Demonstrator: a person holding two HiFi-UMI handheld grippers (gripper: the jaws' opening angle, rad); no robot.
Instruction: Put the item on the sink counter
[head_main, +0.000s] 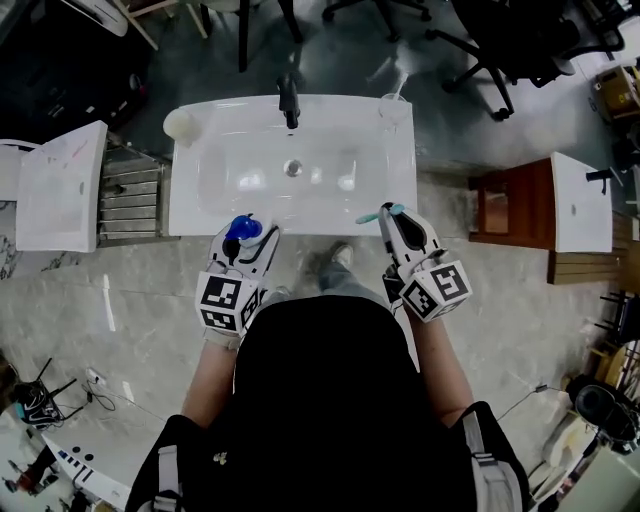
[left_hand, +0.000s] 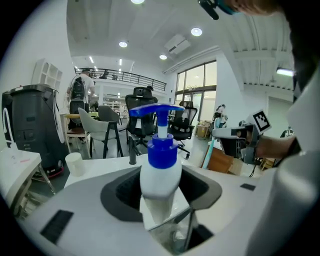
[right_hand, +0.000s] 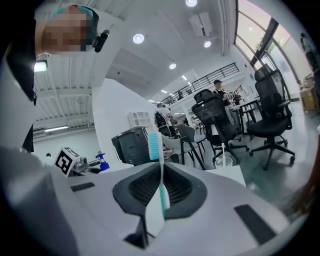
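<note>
The white sink counter (head_main: 395, 190) lies just ahead of me, with a black faucet (head_main: 289, 101) at its back edge. My left gripper (head_main: 250, 236) hovers at the counter's near edge, shut on a white pump bottle with a blue head (head_main: 243, 229). In the left gripper view the bottle (left_hand: 160, 172) stands upright between the jaws. My right gripper (head_main: 392, 216), at the counter's near right corner, is shut on a teal and white toothbrush (head_main: 378, 213). In the right gripper view the toothbrush (right_hand: 160, 170) points bristles up.
A white cup (head_main: 183, 122) stands on the counter's back left corner. At the back right is a clear glass (head_main: 393, 106) holding a brush. White side tables (head_main: 60, 185) (head_main: 580, 200), a metal rack (head_main: 130, 190) and a wooden stool (head_main: 505, 205) flank the sink. Office chairs (head_main: 500, 40) stand beyond.
</note>
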